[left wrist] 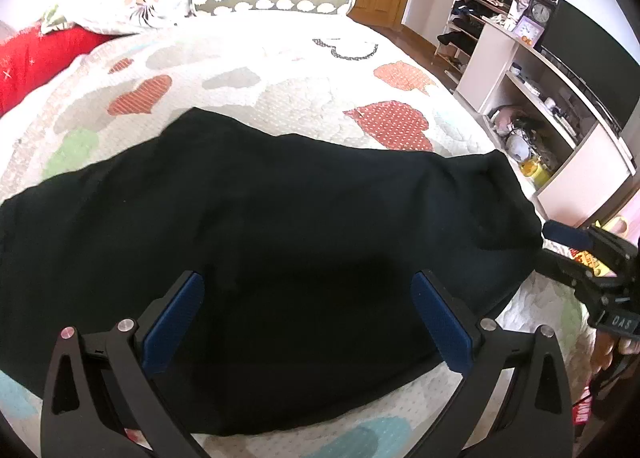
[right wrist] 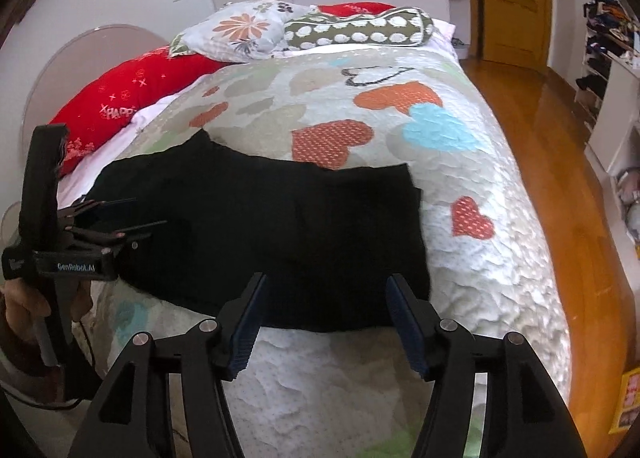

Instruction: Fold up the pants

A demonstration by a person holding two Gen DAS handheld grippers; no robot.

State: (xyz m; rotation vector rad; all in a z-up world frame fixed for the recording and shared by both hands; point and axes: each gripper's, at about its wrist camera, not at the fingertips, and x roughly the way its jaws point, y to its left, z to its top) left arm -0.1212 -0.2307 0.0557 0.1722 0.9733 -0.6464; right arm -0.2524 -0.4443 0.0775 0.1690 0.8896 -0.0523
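Blue-padded left gripper (left wrist: 308, 318) and right gripper (right wrist: 324, 322) hover, jaws apart and empty, over folded black fabric pants (right wrist: 260, 234) at twelve o'clock on the heart-patterned quilted bed (right wrist: 460, 258).

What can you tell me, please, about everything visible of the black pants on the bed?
The black pants are plain, dark, soft-looking fabric, folded into a broad, roughly rectangular, fairly flat slab with a few low creases. They lie on the heart-patterned quilt near the bed's front edge, long side across the bed. No waistband or pockets can be made out. The left claw and right claw both stand open above them, gripping nothing.
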